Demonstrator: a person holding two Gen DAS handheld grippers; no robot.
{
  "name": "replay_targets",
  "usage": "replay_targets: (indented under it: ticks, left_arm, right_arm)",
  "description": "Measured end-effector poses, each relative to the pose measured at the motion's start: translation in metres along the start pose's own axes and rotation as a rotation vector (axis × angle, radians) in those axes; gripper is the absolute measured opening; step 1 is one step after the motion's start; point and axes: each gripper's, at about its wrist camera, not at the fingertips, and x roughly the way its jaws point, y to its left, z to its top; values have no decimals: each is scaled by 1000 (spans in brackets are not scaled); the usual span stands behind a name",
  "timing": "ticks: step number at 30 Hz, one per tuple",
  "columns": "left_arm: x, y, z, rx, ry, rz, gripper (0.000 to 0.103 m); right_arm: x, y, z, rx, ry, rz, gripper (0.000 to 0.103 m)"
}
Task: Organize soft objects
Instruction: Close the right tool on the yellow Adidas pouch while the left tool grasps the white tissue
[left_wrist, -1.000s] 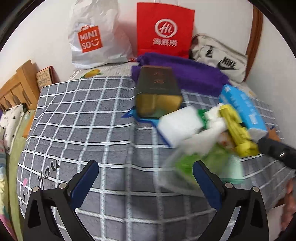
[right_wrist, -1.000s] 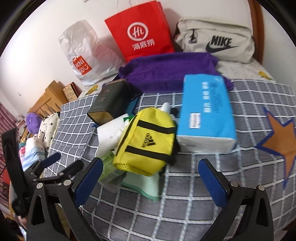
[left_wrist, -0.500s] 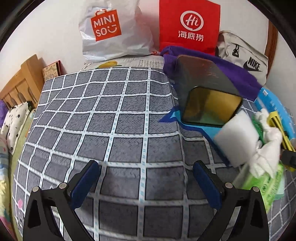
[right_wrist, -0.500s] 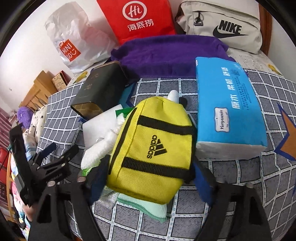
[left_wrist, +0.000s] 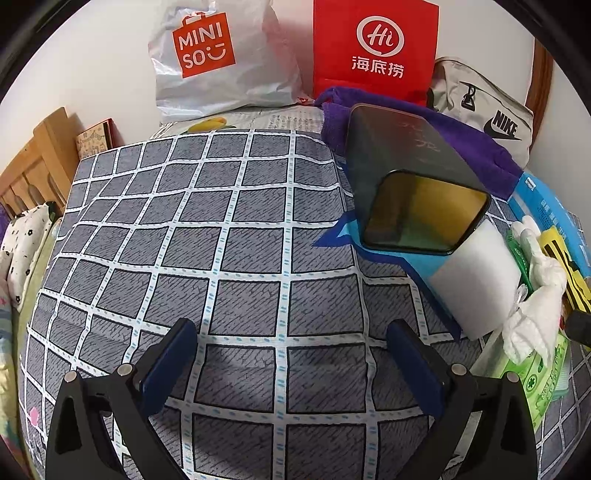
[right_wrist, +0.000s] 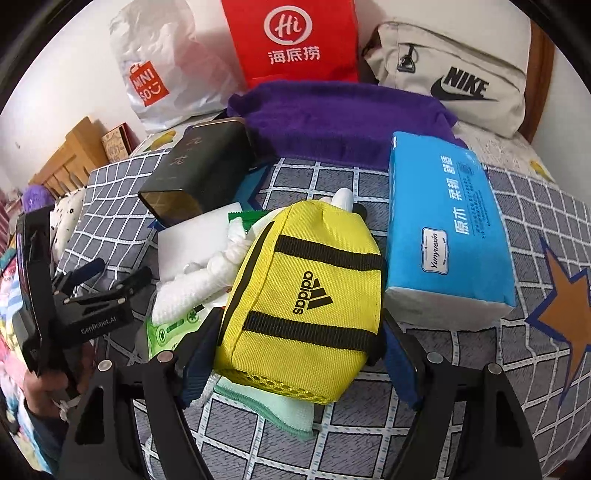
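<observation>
Right claw (right_wrist: 299, 354) clamped on yellow pouch (right_wrist: 306, 295) atop the pile on the bed (left_wrist: 240, 240), left claw (left_wrist: 291, 362) wide, holding nothing

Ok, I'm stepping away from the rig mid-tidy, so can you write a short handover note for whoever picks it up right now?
Right gripper: its pads sit on both sides of the yellow pouch, which lies on the pile; treat it as gripped, not lifted.
Left gripper: open, holding nothing, over bare checked bedspread.
Pile: the pouch lies on a mint cloth, beside the blue tissue pack, white gloves, a white block and a dark tin.
Done: nothing sorted yet.
Left: lift the pouch, then clear the rest.
</observation>
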Motion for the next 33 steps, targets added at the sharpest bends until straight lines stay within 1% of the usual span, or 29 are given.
replay_targets:
  ticks: [5,7,9,11,13,15,18,19,23,25,27,28,29,31,33]
  left_arm:
    - [1,0,0,2,-1,2,103]
    - [1,0,0,-1,-3,-1,103]
    - [-1,1,1,2,-6,-15,103]
    - [-5,3,2,22,1,-29,101]
    - [-14,3,4,28,-9,-46,101]
    - [-28,0,8,34,-34,-83,101]
    - [-51,-14,15,58,-79,-188,101]
    - [-55,-21,17,75,-91,-208,101]
    - [-66,-54,23,175,-113,-253,101]
    - [-66,-72,26,217,-114,-268,101]
    - [-63,-85,27,241,-102,-286,97]
    - [-61,-92,28,251,-96,-296,93]
    - [-57,-99,28,264,-86,-304,86]
    - [-52,-110,28,288,-60,-309,77]
    - [-47,-120,26,309,-43,-319,77]
  right_arm:
    - [8,-3,6,41,27,23,81]
    - [11,-5,7,61,30,39,79]
    - [8,-6,6,63,6,52,77]
    - [-1,-6,3,31,-21,48,77]
    - [-9,-7,1,12,-38,49,76]
    - [-16,-10,-3,5,-44,69,76]
    - [-26,-13,-8,-3,-63,73,76]
    - [-30,-15,-11,-1,-68,70,76]
    - [-44,-23,-18,7,-87,99,76]
    - [-53,-27,-23,4,-100,91,76]
    - [-61,-33,-27,5,-112,79,76]
    - [-65,-38,-30,12,-118,70,76]
    - [-68,-42,-33,19,-121,62,76]
    - [-74,-51,-37,37,-129,43,76]
    - [-79,-58,-40,49,-135,29,76]
